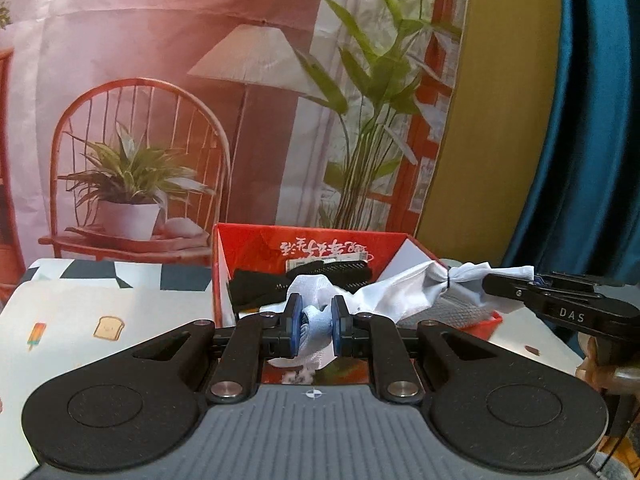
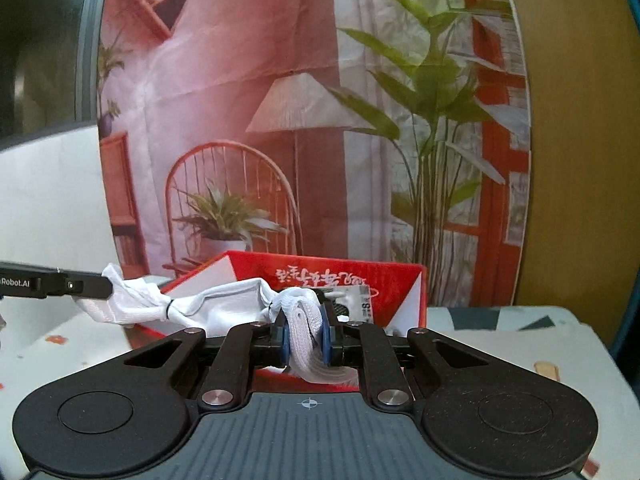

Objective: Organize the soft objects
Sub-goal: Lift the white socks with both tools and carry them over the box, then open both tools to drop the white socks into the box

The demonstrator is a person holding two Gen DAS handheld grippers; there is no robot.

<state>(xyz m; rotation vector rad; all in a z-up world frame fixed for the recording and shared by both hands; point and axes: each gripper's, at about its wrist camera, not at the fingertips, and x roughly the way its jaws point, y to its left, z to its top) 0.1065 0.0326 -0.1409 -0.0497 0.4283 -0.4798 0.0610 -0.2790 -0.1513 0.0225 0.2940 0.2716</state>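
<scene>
Cloth (image 1: 404,296) stretches between both clamped tools, apparently above box (image 1: 224,264).

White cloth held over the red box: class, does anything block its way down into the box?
Nothing visible does. Both claws, left and right, pinch the white cloth above the red box; black items lie inside.

The table (image 1: 80,312) wears a pale cloth printed with small pictures, a toast slice and an ice lolly among them, with dark geometric shapes along its far edge. A red cardboard box (image 1: 256,240) stands open on it, near the far edge.
</scene>
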